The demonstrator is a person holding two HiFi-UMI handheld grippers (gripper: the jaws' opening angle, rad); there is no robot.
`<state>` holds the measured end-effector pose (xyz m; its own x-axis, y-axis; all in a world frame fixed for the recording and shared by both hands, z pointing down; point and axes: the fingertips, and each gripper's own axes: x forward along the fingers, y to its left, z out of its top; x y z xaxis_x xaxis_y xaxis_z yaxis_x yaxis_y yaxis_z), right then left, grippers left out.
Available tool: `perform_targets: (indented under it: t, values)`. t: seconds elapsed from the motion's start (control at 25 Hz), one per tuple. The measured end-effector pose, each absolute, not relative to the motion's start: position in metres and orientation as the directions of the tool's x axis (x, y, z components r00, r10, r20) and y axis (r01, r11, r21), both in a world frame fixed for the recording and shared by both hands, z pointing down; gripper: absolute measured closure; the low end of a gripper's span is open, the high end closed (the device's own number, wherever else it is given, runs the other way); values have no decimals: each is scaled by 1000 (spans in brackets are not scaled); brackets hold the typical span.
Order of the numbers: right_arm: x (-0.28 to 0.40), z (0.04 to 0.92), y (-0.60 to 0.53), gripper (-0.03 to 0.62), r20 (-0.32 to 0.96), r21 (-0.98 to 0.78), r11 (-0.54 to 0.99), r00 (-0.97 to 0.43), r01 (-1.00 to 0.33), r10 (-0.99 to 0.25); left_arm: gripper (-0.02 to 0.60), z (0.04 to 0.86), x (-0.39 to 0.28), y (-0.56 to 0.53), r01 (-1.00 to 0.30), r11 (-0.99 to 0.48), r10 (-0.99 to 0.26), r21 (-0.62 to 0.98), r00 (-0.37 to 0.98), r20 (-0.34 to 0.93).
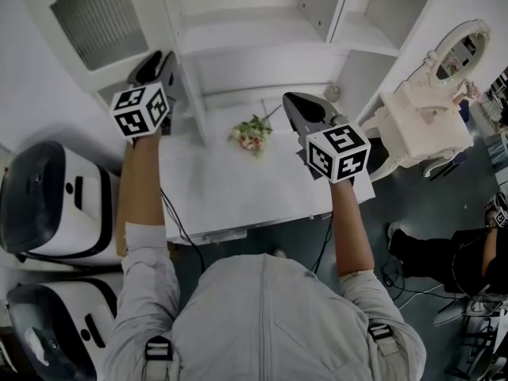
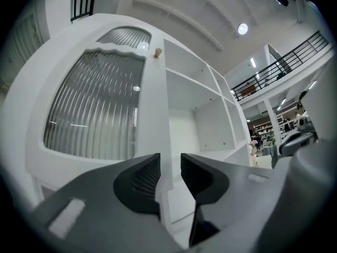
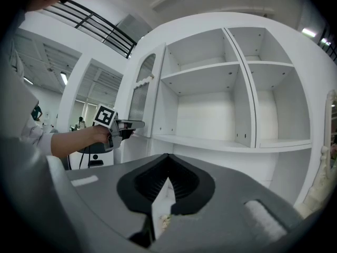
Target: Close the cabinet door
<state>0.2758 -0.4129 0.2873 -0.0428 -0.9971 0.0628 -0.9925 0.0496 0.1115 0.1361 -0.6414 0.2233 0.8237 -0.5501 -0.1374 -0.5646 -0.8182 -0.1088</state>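
No text, label or number is legible anywhere.

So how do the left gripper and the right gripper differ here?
The left gripper has its fingers apart, with the cabinet door edge showing in the gap. The right gripper has its fingers shut, tips touching, on nothing. The left gripper is up at the door. The right gripper hangs over the table, facing the open shelves. Both grip nothing.

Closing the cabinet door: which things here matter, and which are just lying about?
Job: cabinet door, open; left gripper, jaws apart at its edge; cabinet.
Lying about: flowers on the table; mirrored vanity; white machines; right gripper, shut.
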Motion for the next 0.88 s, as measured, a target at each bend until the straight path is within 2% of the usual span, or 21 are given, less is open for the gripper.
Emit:
perform_targets:
  t: [0.28,0.76,0.88]
  values:
    - [267,295,-401,592,65,139,72,-63,-988,-996,463,255,128,-585,-539,-805,-537,-247,840,-81]
    - [250,301,-390,592,56,132,134,-127,-982,-990,563,295,80,-511,-546,-796,-559,-260,829,-29]
    - [245,298,-393,592,60,145,151,-144,-978,-988,566,295,68,-500,-537,-801,-552,-264,834,-22]
